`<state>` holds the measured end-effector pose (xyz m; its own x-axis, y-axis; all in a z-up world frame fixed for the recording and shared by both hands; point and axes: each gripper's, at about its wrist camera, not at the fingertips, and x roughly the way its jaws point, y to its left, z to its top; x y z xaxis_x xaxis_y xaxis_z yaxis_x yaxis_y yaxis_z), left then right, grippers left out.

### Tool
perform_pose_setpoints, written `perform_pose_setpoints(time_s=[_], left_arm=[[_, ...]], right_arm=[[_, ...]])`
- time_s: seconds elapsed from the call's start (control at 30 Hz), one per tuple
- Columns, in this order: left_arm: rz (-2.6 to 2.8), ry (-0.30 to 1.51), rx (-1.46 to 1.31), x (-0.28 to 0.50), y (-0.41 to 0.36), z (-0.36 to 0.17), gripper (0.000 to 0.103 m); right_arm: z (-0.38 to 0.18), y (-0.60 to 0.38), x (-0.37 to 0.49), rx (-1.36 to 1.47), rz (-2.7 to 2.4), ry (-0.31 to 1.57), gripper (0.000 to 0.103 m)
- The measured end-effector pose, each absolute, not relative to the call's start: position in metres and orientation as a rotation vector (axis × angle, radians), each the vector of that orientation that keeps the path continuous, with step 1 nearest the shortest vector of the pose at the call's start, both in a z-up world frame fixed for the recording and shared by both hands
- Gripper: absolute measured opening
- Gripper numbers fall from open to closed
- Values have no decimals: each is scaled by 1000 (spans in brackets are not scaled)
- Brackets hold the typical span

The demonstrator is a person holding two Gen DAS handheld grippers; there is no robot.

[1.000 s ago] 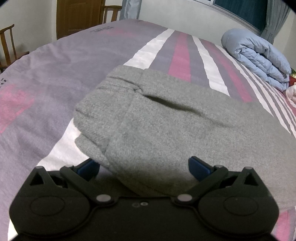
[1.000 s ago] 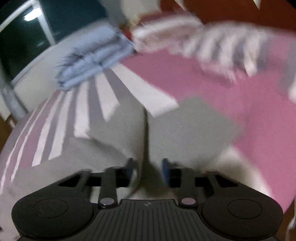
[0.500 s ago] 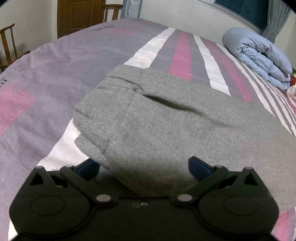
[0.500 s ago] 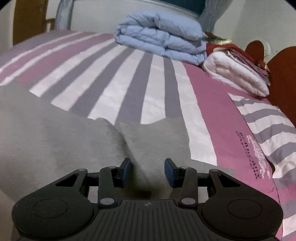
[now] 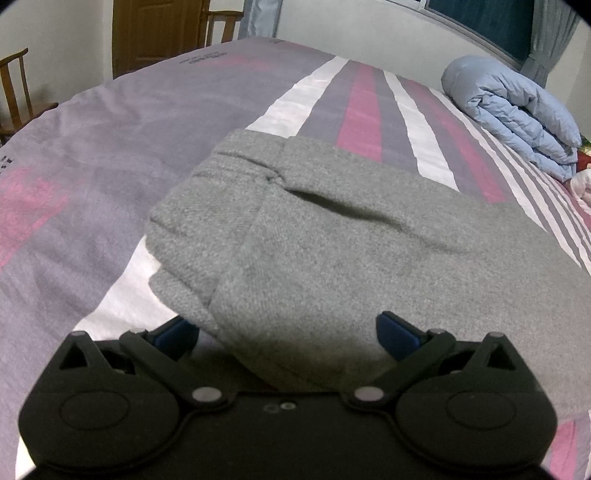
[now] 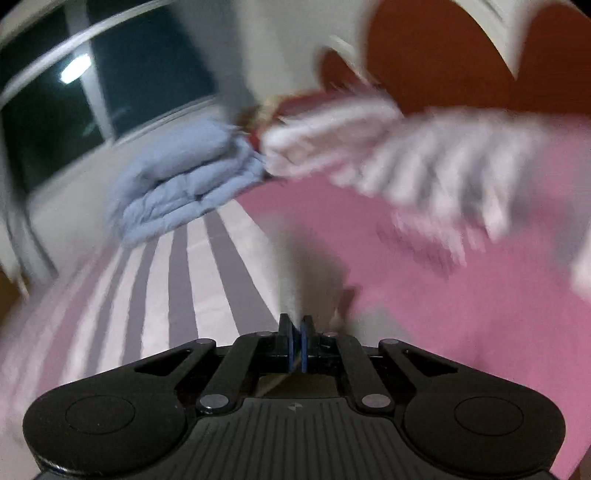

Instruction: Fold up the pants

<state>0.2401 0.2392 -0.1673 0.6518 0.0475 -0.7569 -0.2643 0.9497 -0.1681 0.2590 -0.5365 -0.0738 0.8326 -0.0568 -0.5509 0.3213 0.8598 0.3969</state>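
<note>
The grey pants [image 5: 332, 236] lie folded lengthwise on the striped bed [image 5: 110, 155], waistband end at the upper left. My left gripper [image 5: 288, 332] is open, its blue pads on either side of the pants' near edge, with cloth between them. In the blurred right wrist view my right gripper [image 6: 295, 332] is shut, pads together, on a thin grey fold of the pants [image 6: 295, 280] that rises in front of it, lifted above the bed [image 6: 443, 295].
A folded blue duvet [image 5: 517, 118] lies at the bed's far right and also shows in the right wrist view [image 6: 184, 184], beside a white and red bedding pile [image 6: 332, 129]. Wooden chairs [image 5: 14, 96] and a door [image 5: 159, 33] stand beyond the bed.
My right gripper has closed from partly open onto the pants' cloth and is swinging fast, blurring its view. My left gripper has stayed still and open.
</note>
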Motion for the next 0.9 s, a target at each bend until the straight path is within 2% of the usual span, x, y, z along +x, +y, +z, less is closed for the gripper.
perform_pose_setpoints(time_s=[0.17,0.33,0.47,0.6,0.77,0.9], left_arm=[[173,854,-274,241,240,-166,97],[167,863,-276,242,242,-165,97],[173,861,-274,242,241,-165,97],[171,866,-272,243,241,-165,97],[171,871,-272,245,240,-164,97],[169,874,-270,245,241,-164,97]], right_arm=[[-130,-576,242,694,-229,654,4],[-151,-601,227,891,-242,630,5],[-148,-607,226,949,-246,617,4],[-132,-604,227,892,-235,611,4],[-151,-606,224,904,-245,668,4],[-141,-610,218,907,-218,647,7]])
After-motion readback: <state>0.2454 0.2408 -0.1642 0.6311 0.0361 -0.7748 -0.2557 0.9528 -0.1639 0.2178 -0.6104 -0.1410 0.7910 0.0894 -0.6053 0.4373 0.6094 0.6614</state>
